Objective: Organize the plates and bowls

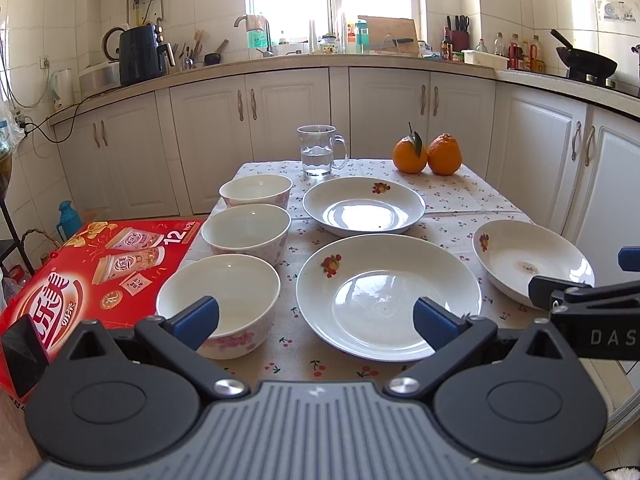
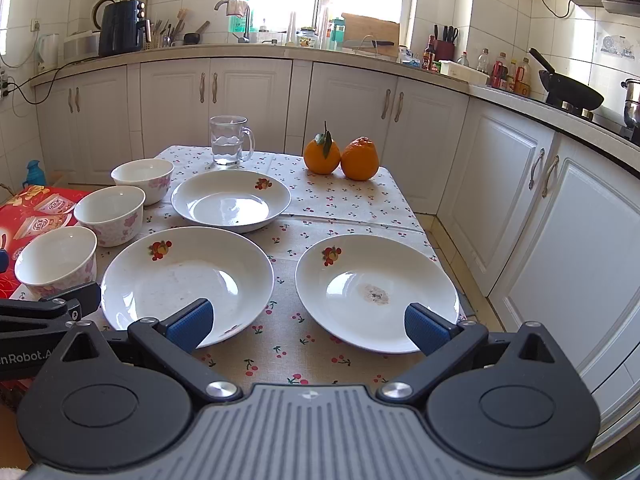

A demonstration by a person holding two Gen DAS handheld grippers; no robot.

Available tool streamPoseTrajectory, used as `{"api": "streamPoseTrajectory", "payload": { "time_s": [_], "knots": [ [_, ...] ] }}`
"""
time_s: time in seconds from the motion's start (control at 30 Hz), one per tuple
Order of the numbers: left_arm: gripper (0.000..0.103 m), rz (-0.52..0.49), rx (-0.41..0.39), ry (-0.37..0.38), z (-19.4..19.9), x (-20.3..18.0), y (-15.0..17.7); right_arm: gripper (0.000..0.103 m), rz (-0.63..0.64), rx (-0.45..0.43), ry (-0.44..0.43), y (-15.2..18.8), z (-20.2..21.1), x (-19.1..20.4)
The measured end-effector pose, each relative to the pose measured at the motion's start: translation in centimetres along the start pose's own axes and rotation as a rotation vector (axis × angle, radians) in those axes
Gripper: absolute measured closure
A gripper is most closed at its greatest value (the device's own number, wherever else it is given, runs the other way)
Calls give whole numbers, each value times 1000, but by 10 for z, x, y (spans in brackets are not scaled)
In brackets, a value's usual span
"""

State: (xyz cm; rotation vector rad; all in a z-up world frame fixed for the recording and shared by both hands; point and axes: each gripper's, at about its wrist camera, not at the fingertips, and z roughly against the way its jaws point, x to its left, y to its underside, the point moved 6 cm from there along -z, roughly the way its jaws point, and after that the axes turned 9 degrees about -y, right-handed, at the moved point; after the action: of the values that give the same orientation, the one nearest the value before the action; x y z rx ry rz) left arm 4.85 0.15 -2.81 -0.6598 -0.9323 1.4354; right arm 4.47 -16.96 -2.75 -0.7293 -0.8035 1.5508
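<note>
Three white bowls with pink flowers stand in a row on the table's left side: near bowl (image 1: 218, 300) (image 2: 56, 262), middle bowl (image 1: 246, 232) (image 2: 110, 214), far bowl (image 1: 256, 190) (image 2: 143, 178). Three white plates with a fruit motif lie apart: the near middle plate (image 1: 388, 296) (image 2: 186, 280), the far plate (image 1: 363, 205) (image 2: 231, 199), and the right plate (image 1: 532, 264) (image 2: 376, 296), which has a stain at its centre. My left gripper (image 1: 316, 322) hangs open above the near edge, between near bowl and middle plate. My right gripper (image 2: 309, 326) is open, between the middle and right plates.
A glass mug of water (image 1: 318, 151) (image 2: 229, 141) and two oranges (image 1: 427, 154) (image 2: 341, 158) stand at the table's far end. A red carton (image 1: 96, 268) sits beside the table on the left. White cabinets (image 2: 540, 200) run close along the right and back.
</note>
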Motion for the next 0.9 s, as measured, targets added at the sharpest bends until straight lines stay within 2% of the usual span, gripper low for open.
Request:
{"api": "streamPoseTrajectory", "payload": {
  "time_s": [0.9],
  "knots": [
    [1, -2, -2, -2, 0, 0, 1, 0, 6, 1, 4, 0, 0, -1]
  ]
}}
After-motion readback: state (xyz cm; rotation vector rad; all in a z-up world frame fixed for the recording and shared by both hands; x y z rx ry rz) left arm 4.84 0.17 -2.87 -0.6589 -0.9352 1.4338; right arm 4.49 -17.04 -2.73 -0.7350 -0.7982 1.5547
